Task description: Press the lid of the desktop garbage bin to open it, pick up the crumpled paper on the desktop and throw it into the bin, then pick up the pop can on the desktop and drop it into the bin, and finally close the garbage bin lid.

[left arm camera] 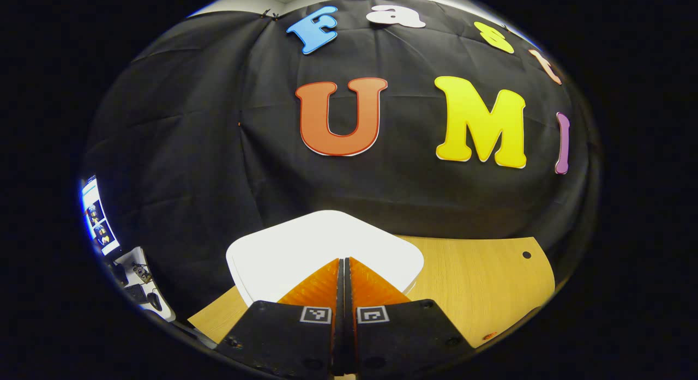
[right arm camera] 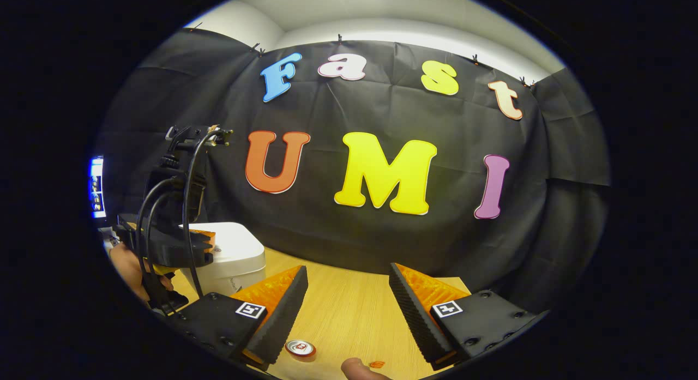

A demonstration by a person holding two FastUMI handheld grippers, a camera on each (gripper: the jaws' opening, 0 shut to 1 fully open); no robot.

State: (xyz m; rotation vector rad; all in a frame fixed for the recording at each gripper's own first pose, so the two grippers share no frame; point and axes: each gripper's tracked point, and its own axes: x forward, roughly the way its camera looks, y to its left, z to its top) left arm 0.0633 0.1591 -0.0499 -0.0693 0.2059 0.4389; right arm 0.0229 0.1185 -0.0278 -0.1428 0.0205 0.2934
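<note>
Hovering over the closed white plastic bin lid [left arm camera: 305, 249], left gripper [left arm camera: 344, 271] fingers pressed together, empty; right gripper [right arm camera: 349, 298] fingers wide apart, empty, above the red-topped pop can [right arm camera: 300, 348]. Nothing looks binned yet.

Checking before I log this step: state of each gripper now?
Left gripper: closed, empty, tips over the white bin lid; contact with it can't be told.
Right gripper: open, holding nothing, above the wooden desktop.
</note>
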